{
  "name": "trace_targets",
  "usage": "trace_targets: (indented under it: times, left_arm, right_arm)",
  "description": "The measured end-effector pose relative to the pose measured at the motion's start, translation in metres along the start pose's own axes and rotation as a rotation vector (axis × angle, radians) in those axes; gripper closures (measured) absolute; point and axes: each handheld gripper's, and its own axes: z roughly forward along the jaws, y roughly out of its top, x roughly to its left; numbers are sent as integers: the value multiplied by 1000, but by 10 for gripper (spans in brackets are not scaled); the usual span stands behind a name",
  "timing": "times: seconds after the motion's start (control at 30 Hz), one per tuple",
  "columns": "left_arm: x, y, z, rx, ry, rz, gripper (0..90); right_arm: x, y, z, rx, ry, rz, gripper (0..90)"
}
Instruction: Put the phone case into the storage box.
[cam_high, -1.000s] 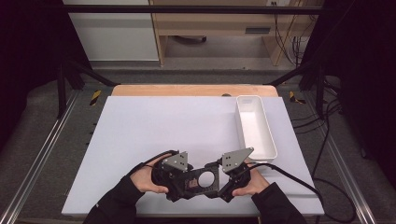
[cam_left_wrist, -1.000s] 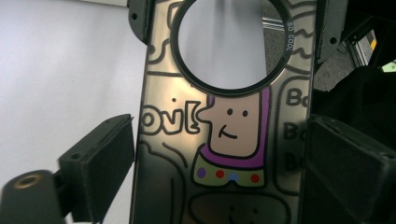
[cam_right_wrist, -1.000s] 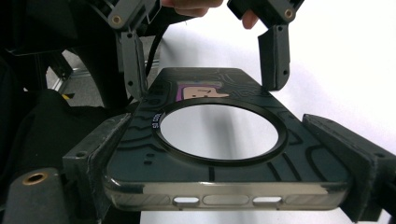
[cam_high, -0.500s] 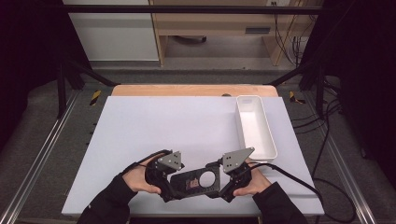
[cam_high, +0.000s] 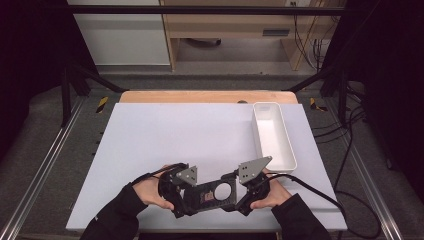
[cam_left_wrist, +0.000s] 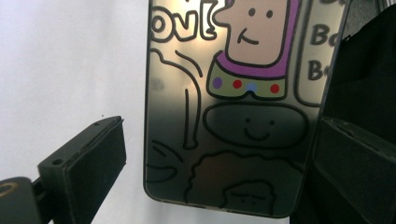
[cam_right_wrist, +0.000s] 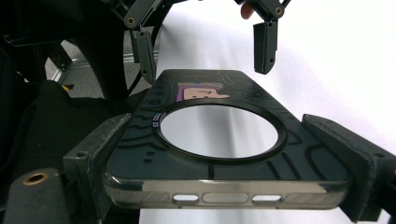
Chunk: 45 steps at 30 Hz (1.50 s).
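Since half a second ago your left hand has slid a little toward the centre of the table, drawing both grippers slightly that way, while the phone case (cam_high: 212, 192) remains slung between them. Your right gripper (cam_right_wrist: 224, 154) pinches the case by its long edges near the ring end, both jaws pressed flat against its sides, so it hangs level above the white table (cam_high: 200, 135). Your left gripper (cam_left_wrist: 219, 154) has its jaws spread; in the left gripper view one pad stands clear of the case edge with bare table between, and the other seems to sit at the opposite edge, though shadow there makes contact hard to judge. The case is dark and translucent, printed with cartoon figures and carrying a round ring (cam_right_wrist: 219, 130) on its back. In the high view it lies between your two hands at the near edge of the table. A white tray (cam_high: 274, 135) sits toward the far right, well apart from the grippers
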Motion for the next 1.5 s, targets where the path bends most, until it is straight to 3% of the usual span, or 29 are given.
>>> trace_targets:
  times: [0.23,0.5,1.03,1.5]
  left_arm:
    - [2,10,6,78,-22,13,22]
    - [2,22,12,145,-17,43,25]
    - [0,37,20,238,-3,81,46]
    - [-1,45,22,277,-8,99,95]
  right_arm:
    - [0,3,-2,11,-4,-9,122]
    - [1,10,-3,32,-8,-28,122]
    - [0,16,-2,92,-11,-32,122]
    - [0,19,-2,103,-15,-39,122]
